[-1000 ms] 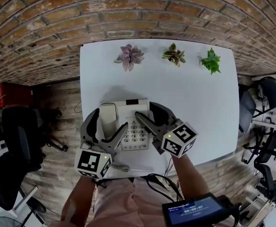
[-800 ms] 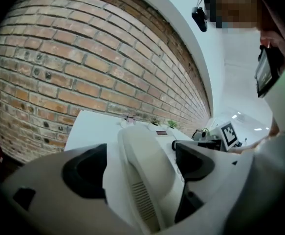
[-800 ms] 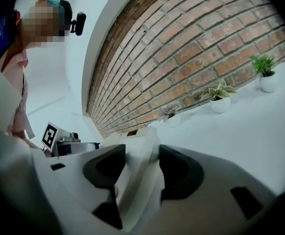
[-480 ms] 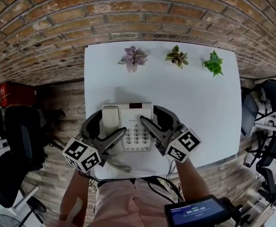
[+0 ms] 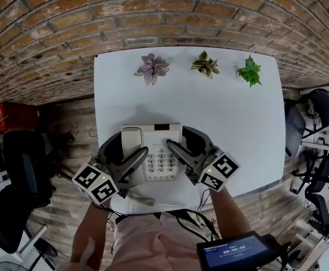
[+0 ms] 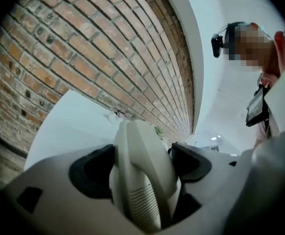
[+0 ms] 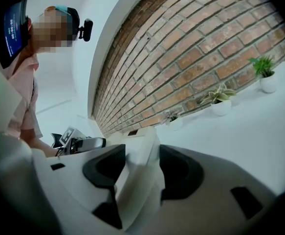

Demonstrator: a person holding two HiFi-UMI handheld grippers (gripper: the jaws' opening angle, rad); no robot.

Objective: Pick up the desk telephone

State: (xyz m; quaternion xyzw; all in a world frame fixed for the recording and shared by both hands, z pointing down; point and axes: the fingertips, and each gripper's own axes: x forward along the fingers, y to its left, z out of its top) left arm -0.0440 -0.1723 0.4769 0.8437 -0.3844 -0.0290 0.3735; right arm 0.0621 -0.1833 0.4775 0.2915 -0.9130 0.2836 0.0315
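From the head view, the desk telephone (image 5: 159, 149) lies on the white worktop (image 5: 237, 117), towards its 6 o'clock edge. Its handset (image 5: 131, 141) rests in the cradle on the 9 o'clock side of the keypad. A coiled cord (image 5: 140, 199) trails off at the phone's 6 o'clock. The left hand-held gripper (image 5: 131, 147) reaches in from 7 o'clock, 1 jaw outside the phone's 9 o'clock edge and the other lying over the edge of the keypad. The right hand-held gripper (image 5: 180, 139) comes in from 5 o'clock and straddles the phone's 3 o'clock edge. 3 small potted plants (image 5: 205, 64) stand in a row along the worktop's 12 o'clock edge, below a brick wall (image 5: 153, 10).

In the left gripper view, the jaws are closed down on the telephone's handset end. The cream handset fills the gap, and the dark pads (image 6: 91, 173) press against it on both sides. Brick wall rises beyond, at 11 o'clock.

In the right gripper view, the jaws are nearly together on the white rim of the telephone's body, with the pads (image 7: 181, 173) touching it on either side. The plants sit along the wall at 2 o'clock, well apart from the phone.
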